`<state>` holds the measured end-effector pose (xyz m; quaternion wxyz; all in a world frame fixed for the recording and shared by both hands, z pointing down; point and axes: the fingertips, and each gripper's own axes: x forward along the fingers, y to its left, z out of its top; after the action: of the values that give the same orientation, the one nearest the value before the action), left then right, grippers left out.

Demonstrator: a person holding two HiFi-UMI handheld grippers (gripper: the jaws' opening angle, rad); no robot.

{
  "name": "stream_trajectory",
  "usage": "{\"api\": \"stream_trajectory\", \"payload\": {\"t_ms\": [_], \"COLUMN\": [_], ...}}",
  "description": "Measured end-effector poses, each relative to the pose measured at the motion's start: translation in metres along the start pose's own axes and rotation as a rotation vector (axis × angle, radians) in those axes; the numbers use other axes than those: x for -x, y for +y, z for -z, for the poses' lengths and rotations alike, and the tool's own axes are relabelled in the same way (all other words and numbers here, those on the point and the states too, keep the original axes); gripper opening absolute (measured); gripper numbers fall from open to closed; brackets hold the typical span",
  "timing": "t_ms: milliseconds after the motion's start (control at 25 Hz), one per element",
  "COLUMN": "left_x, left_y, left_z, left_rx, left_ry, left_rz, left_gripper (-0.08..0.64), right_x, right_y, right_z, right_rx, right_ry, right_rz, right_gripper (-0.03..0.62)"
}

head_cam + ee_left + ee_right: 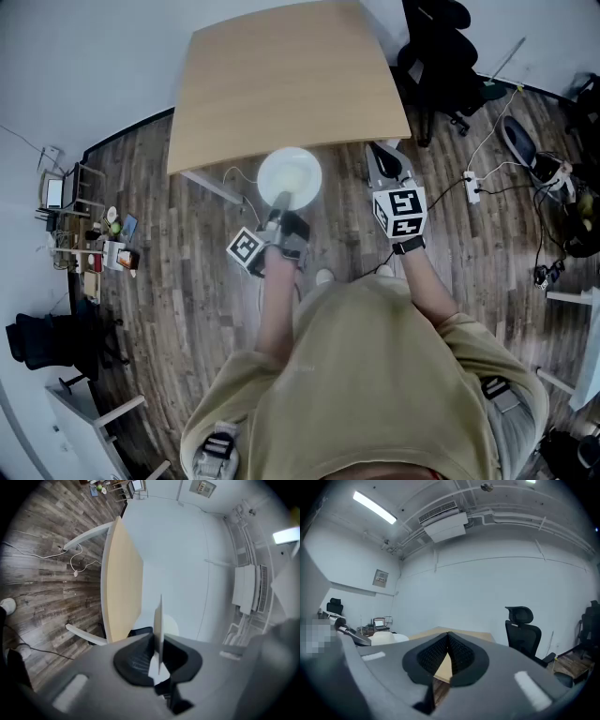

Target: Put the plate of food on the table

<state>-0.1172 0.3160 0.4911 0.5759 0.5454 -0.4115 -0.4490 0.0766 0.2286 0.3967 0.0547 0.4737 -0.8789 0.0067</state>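
Plate (291, 175) in our left gripper (280, 201), we stand facing the wooden table (281, 84). The left jaws are clamped narrow on the plate's near rim, and the left gripper view shows the white plate edge-on between the pads, lying parallel to the tabletop. From the head view the plate hangs over the plank floor (187, 281) just in front of the table's near edge, its far rim meeting that edge; we cannot tell whether it touches, nor what lies on it. Our right gripper (386, 159) hovers beside the table's near right corner, its jaws pressed together with nothing between them. A black office chair (436, 56) stands past the table's right side.
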Motion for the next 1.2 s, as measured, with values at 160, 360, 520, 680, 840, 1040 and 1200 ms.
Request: {"api": "stream_trajectory", "payload": {"t_ms": [160, 360, 520, 680, 840, 1040, 1200], "left_x": [0.007, 0.017, 0.024, 0.021, 0.015, -0.021, -0.061], "left_y": [-0.004, -0.007, -0.004, 0.006, 0.020, 0.019, 0.020], "left_z": [-0.012, -0.042, -0.057, -0.063, -0.063, -0.074, -0.085], "left_rx": [0.002, -0.024, -0.032, 0.016, 0.033, 0.054, 0.040], "left_ry": [0.007, 0.026, 0.047, 0.057, 0.064, 0.045, 0.021], "left_rz": [0.012, 0.004, 0.000, -0.007, -0.024, -0.015, -0.022], "left_gripper": [0.018, 0.018, 0.018, 0.018, 0.020, 0.020, 0.021], "right_x": [-0.006, -0.025, -0.033, -0.040, -0.051, -0.094, -0.135], "right_y": [0.016, 0.047, 0.073, 0.084, 0.077, 0.063, 0.037], "right_z": [-0.001, -0.008, -0.011, -0.001, 0.002, 0.008, 0.013], "right_rx": [0.013, 0.018, 0.007, 0.009, -0.011, -0.023, -0.049], "right_ry": [-0.004, -0.009, -0.024, -0.008, -0.002, -0.004, -0.002], "right_rz": [-0.001, 0.015, 0.014, 0.012, 0.016, -0.003, -0.021], "right_gripper": [0.005, 0.005, 0.005, 0.005, 0.005, 0.005, 0.005]}}
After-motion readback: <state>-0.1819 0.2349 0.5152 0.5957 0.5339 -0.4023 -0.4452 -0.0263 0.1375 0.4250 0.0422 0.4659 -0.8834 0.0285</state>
